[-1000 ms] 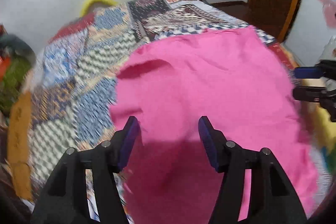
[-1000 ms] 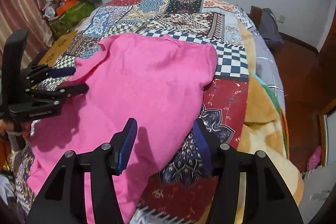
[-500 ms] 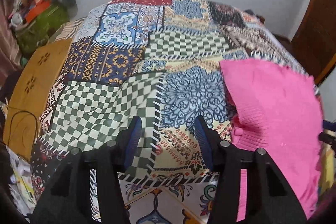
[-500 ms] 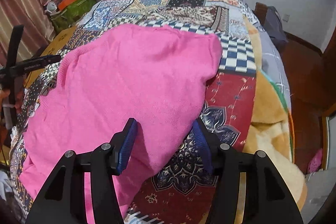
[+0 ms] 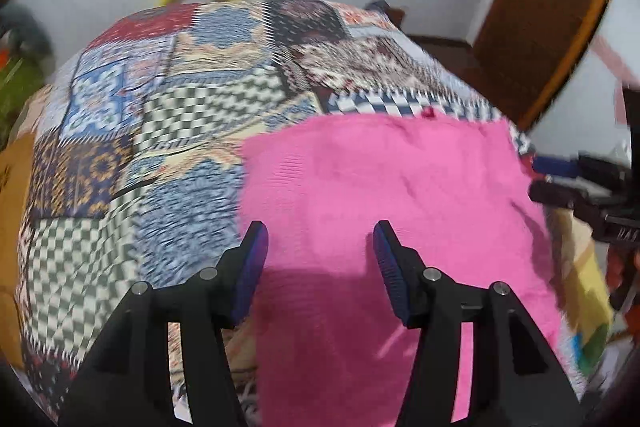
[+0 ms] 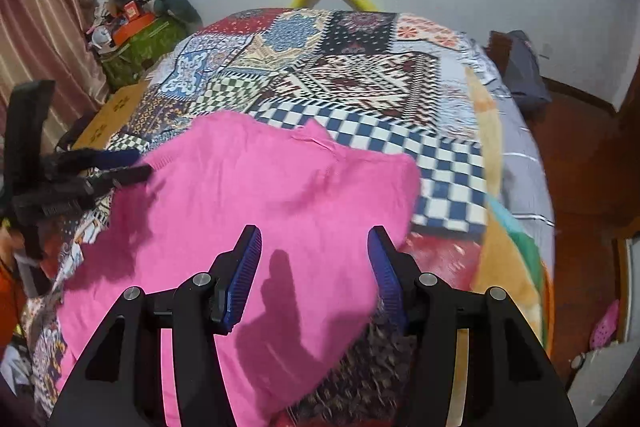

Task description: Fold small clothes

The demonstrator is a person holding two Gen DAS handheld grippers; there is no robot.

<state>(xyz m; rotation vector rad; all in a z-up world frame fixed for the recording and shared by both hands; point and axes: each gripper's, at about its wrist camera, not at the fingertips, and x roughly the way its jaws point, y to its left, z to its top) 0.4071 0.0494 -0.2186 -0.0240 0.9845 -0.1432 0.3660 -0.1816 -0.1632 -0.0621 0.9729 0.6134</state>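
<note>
We see the bright pink knitted garment (image 5: 380,211) lying spread on the patchwork quilt of checks and tile prints (image 5: 132,147) that covers the bed. In the left wrist view it fills the lower right, from about three o'clock round to six. A half second ago that same view showed mostly quilt, with the pink knit pushed off to three o'clock; now the left gripper (image 5: 320,259) has swung back over the cloth, so its near edge sits right between the blue-padded fingers (image 5: 252,263). Those jaws are opening and hold nothing; the fabric lies under them, not pinched.

In the right wrist view the right gripper (image 6: 314,267) hovers over the garment's lower right part, its fingers apart and empty, with the cloth's right edge running past the right pad toward five o'clock. The view has changed little since a second ago. The left tool shows at nine o'clock there, beside the garment's left edge.

We judge that the pink knit is laid out roughly flat, though wrinkled near its far edge at twelve o'clock, and that no fold has been made yet. With both tools back above it, we read this as lining up for a first grasp of two points on the near side.
</note>
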